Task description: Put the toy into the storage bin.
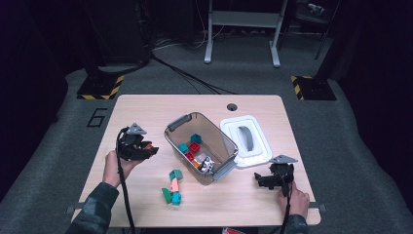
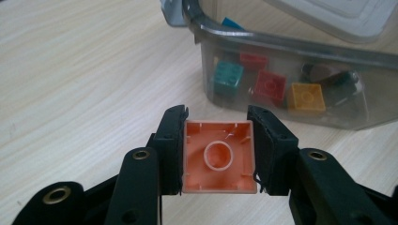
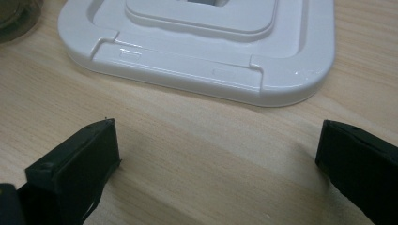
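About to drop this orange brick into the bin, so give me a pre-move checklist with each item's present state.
1. Left hand-held gripper clamped on the orange brick, both jaws against its sides: ok.
2. Brick square between the jaws, hollow underside facing the camera: ok.
3. Clear plastic bin open, white lid lying beside it on the table: ok.
4. Room in the bin among the teal, red and yellow bricks: ok.
5. Right hand-held gripper open, holding nothing, resting by the lid away from the bin: ok.
6. Brick high enough to pass over the bin rim: cannot tell.
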Demonstrator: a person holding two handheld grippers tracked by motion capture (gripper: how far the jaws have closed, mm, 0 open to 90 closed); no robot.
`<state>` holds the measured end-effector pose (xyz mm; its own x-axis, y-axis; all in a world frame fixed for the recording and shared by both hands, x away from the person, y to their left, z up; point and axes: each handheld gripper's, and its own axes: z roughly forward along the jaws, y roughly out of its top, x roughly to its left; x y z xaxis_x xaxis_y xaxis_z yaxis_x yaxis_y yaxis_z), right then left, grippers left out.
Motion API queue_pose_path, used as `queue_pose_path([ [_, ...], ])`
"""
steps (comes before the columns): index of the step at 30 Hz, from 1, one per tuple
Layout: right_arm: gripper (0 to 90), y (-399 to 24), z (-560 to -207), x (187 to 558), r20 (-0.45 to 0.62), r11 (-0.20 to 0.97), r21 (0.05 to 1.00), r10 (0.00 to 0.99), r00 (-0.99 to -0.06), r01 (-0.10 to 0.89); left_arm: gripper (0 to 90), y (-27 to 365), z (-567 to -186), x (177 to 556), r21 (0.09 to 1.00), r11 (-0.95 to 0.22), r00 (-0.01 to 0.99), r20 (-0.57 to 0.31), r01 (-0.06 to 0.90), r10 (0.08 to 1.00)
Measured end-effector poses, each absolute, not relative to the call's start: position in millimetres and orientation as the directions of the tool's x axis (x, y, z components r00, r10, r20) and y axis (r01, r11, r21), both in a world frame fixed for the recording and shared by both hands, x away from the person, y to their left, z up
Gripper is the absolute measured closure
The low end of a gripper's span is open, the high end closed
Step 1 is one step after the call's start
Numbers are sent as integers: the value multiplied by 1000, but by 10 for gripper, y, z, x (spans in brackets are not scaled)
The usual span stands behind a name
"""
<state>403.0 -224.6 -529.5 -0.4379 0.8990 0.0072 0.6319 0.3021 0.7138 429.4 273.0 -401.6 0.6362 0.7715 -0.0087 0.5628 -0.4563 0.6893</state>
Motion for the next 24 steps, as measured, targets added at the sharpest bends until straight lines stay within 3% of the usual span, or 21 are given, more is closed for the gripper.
queue_pose_path([
  [24,0,-2247,-5295,4032,6,303,714,898,-439,631,589,2447,-3524,4552,720,-500,670,67,480,740],
])
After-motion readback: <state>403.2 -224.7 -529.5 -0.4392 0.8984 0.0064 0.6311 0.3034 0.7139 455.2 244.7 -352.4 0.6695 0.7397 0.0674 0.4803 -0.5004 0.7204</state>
